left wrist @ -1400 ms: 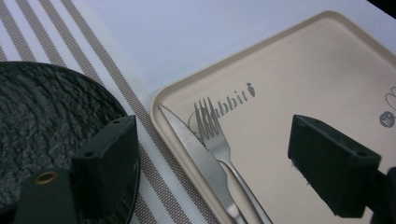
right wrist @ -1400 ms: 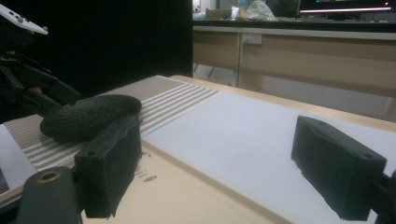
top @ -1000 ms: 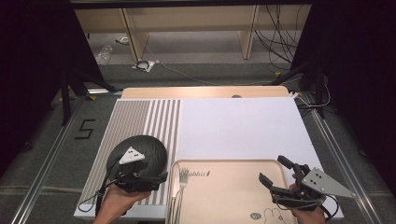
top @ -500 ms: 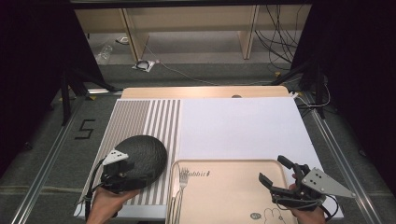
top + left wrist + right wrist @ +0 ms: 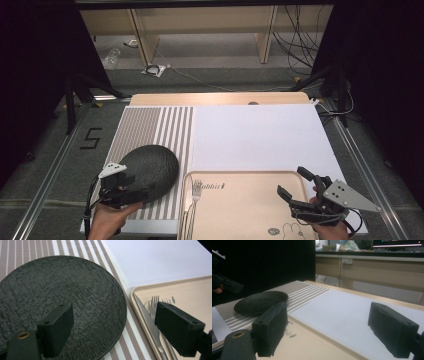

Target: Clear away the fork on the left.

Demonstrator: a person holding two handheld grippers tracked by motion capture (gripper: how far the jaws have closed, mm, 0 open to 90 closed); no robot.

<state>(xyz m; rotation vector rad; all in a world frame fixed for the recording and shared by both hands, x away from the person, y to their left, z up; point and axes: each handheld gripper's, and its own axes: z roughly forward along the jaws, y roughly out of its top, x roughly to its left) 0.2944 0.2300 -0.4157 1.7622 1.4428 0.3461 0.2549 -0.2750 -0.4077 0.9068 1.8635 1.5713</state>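
A round black textured plate (image 5: 150, 169) lies on the striped placemat (image 5: 150, 125) at the near left. My left gripper (image 5: 125, 189) hovers at the plate's near-left edge. Its jaws stand wide open and hold nothing. In the left gripper view the plate (image 5: 75, 290) spreads below the left jaw, and the right jaw hangs over a knife (image 5: 147, 322) and fork (image 5: 153, 302). My right gripper (image 5: 291, 181) is open over the right side of the beige tray (image 5: 240, 210), also with nothing in it. From the right gripper view the plate (image 5: 259, 302) sits far left.
The fork (image 5: 196, 192) and knife (image 5: 187, 220) rest along the tray's left side. A white mat (image 5: 260, 135) covers the table's middle and right. Beyond the far edge are wooden furniture legs and cables on the floor. The tray carries printed lettering and a rabbit drawing.
My left gripper has drawn back to the left, from above the plate's near part to its near-left edge. The plate and the right gripper have stayed put.
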